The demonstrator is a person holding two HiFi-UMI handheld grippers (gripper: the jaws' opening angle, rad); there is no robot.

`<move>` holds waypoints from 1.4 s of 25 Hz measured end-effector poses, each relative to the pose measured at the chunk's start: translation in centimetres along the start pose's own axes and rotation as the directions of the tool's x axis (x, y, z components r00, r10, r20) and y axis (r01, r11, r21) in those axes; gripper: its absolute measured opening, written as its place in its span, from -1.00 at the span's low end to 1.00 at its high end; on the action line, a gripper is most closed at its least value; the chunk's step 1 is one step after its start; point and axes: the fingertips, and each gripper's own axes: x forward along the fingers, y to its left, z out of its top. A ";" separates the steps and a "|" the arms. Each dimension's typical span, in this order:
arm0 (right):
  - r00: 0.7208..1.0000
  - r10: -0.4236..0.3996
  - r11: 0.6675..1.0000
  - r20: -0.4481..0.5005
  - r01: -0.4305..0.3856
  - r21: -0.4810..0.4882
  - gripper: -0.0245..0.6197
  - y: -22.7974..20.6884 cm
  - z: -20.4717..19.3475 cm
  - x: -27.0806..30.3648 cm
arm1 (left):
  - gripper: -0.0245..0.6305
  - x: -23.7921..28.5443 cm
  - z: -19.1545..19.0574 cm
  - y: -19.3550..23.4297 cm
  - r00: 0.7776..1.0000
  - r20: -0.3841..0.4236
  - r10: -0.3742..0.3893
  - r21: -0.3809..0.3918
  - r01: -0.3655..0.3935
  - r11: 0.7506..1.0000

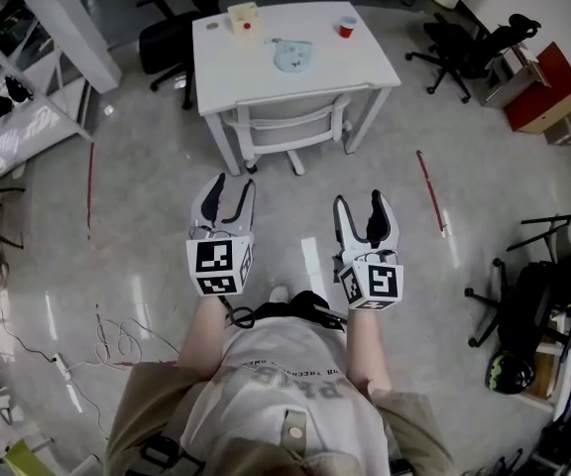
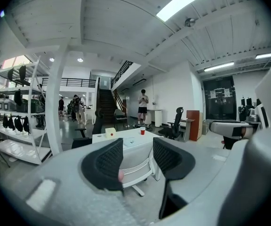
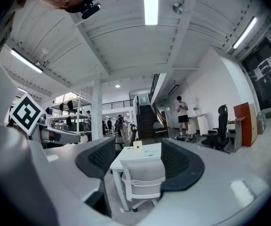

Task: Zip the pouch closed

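A pale blue pouch lies flat on the white table far ahead of me, small in the left gripper view and in the right gripper view. My left gripper is open and holds nothing, raised over the floor well short of the table. My right gripper is also open and holds nothing, beside the left one. Both point toward the table, as the left gripper and right gripper views show.
A white chair is tucked under the table's near side. A cream box and a red cup stand on the table. Black office chairs stand at the right, a shelving rack at the left. A person stands far off.
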 end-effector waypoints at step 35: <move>0.986 0.164 0.986 -0.040 -0.163 0.035 -0.06 -15.3 -0.8 26.0 | -0.29 24.7 4.0 2.2 0.979 -0.062 0.195 0.008 -0.195 0.981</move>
